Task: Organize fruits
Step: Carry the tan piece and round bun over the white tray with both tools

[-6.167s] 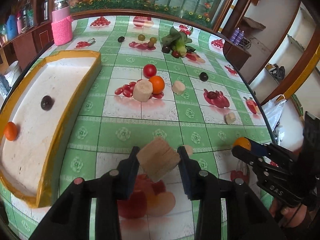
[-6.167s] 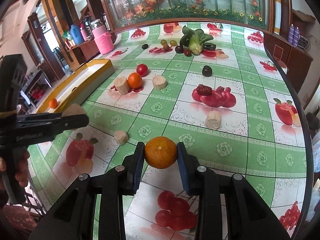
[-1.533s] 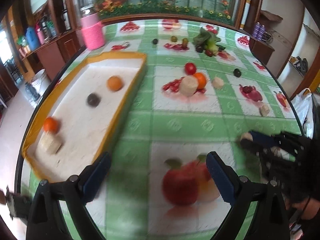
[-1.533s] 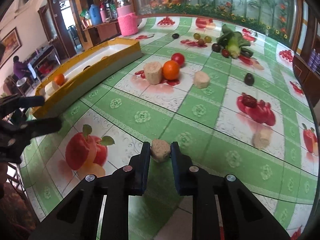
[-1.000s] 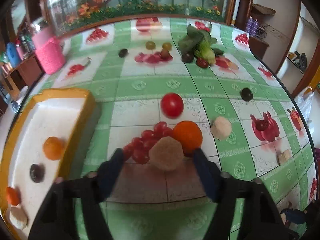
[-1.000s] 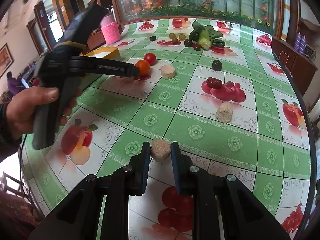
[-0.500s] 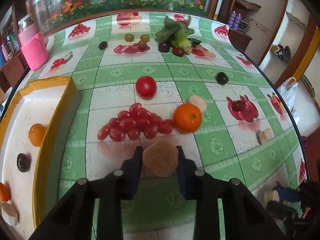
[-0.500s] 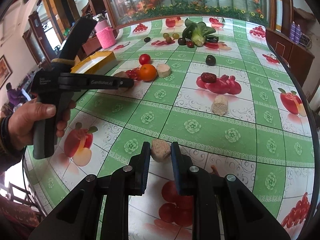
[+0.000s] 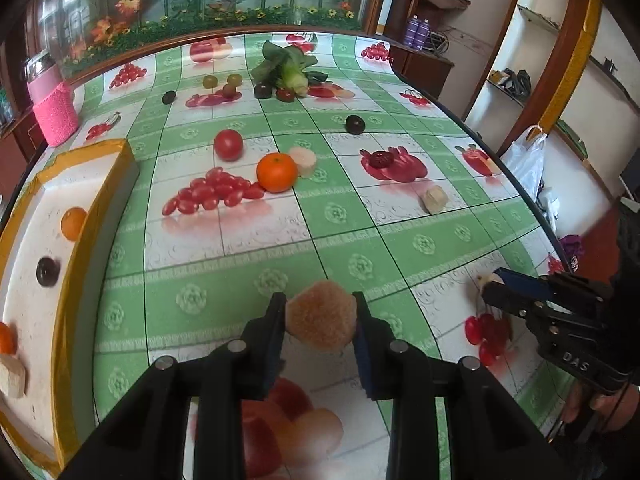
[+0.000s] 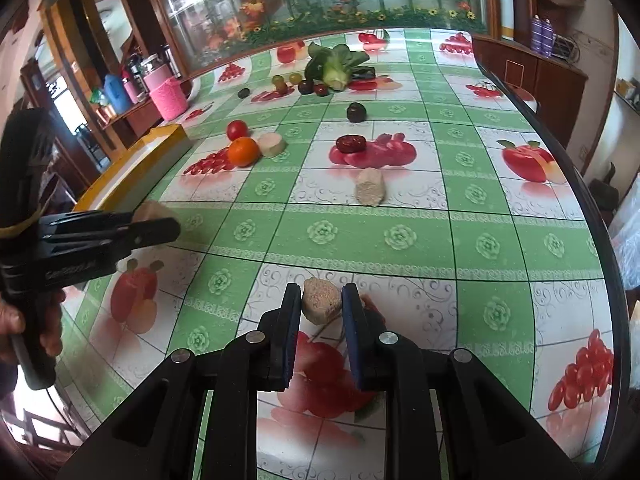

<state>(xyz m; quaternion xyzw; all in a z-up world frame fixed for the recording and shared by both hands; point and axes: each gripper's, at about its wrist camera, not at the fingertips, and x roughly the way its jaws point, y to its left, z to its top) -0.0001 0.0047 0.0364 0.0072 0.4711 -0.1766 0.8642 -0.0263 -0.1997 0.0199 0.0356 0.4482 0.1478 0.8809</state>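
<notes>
Clamped between the black fingers of the left gripper (image 9: 320, 316) at the lower centre of its frame is a tan, hexagon-faced spongy chunk (image 9: 321, 314), held above the green-and-white fruit-printed tablecloth (image 9: 248, 236). Half a second earlier this chunk was seen just below the printed red cherry tomatoes; now the gripper has been drawn back, and the round orange tangerine (image 9: 276, 172) and the red tomato (image 9: 228, 144) lie well apart from it, towards the upper middle. The yellow-rimmed white foam tray (image 9: 60, 320) fills the left edge, with a small orange fruit (image 9: 73, 223), a dark round plum (image 9: 47, 271) and a pale chunk (image 9: 12, 374) inside it.

In the right wrist view, the right gripper (image 10: 321, 304) is closed on a small beige spongy cube (image 10: 321, 305) at the lower centre, as before, low over the cloth. The left gripper's position at the left edge has dropped since the earlier frame. A pale cylindrical chunk (image 10: 370, 191) lies on the cloth at mid-frame.
</notes>
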